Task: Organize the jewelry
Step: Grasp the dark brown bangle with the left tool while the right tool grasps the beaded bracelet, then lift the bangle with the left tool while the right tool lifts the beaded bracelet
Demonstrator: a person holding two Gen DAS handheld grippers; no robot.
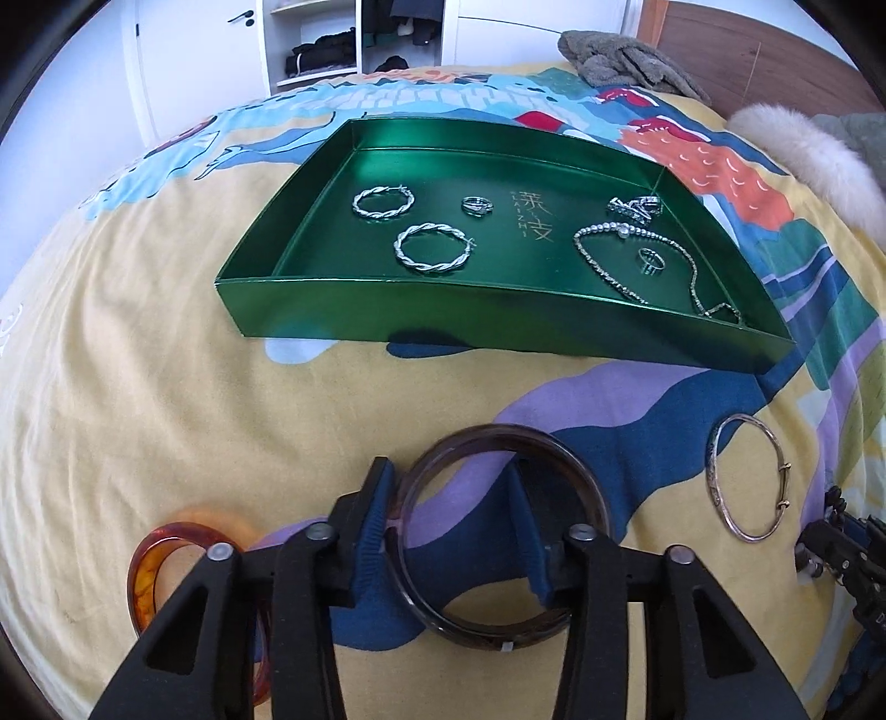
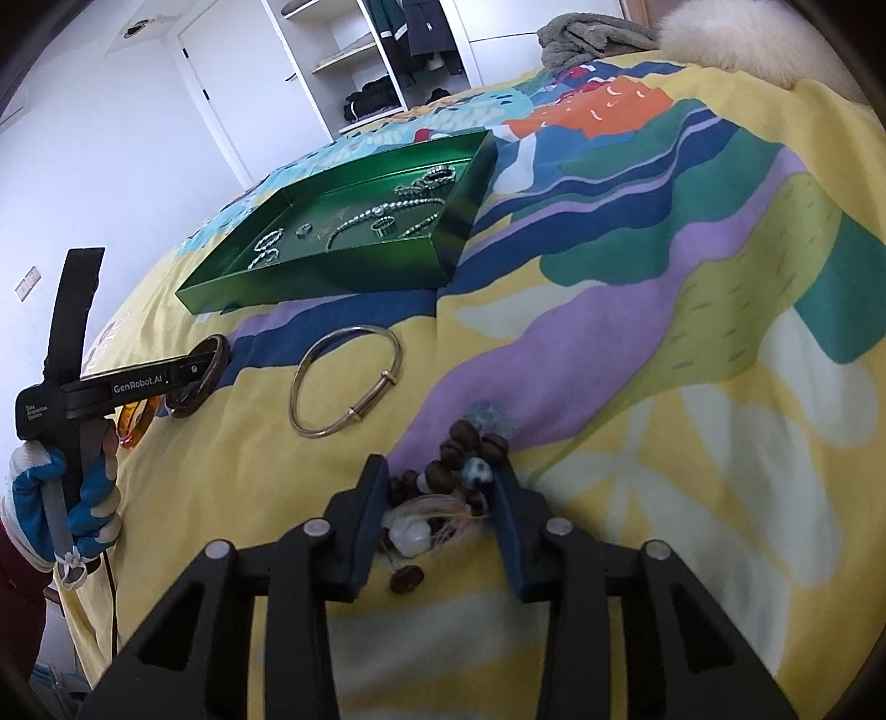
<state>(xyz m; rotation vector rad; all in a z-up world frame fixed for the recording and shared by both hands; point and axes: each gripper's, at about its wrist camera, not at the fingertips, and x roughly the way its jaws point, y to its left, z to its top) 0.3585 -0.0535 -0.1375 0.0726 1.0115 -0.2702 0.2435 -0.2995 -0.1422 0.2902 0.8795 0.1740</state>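
Observation:
A green tray [image 1: 354, 310] on the bed holds twisted silver hoops [image 1: 433, 247], rings and a bead chain [image 1: 637, 260]; it also shows in the right wrist view [image 2: 310, 285]. My left gripper [image 1: 451, 493] is open, its fingers straddling the near-left rim of a dark brown bangle [image 1: 506, 534] lying on the bedspread. An amber bangle [image 1: 166, 576] lies to its left. A thin metal bangle [image 1: 747, 479] lies to the right, also in the right wrist view [image 2: 346, 382]. My right gripper [image 2: 440, 482] is open around a brown bead bracelet [image 2: 462, 454] with tassel.
The colourful bedspread [image 1: 138, 387] covers the whole surface. A grey towel [image 1: 626, 61] and a white fur item [image 1: 803, 160] lie at the far side. A wardrobe with shelves [image 1: 332, 44] stands beyond the bed. A gloved hand [image 2: 61, 498] holds the left gripper.

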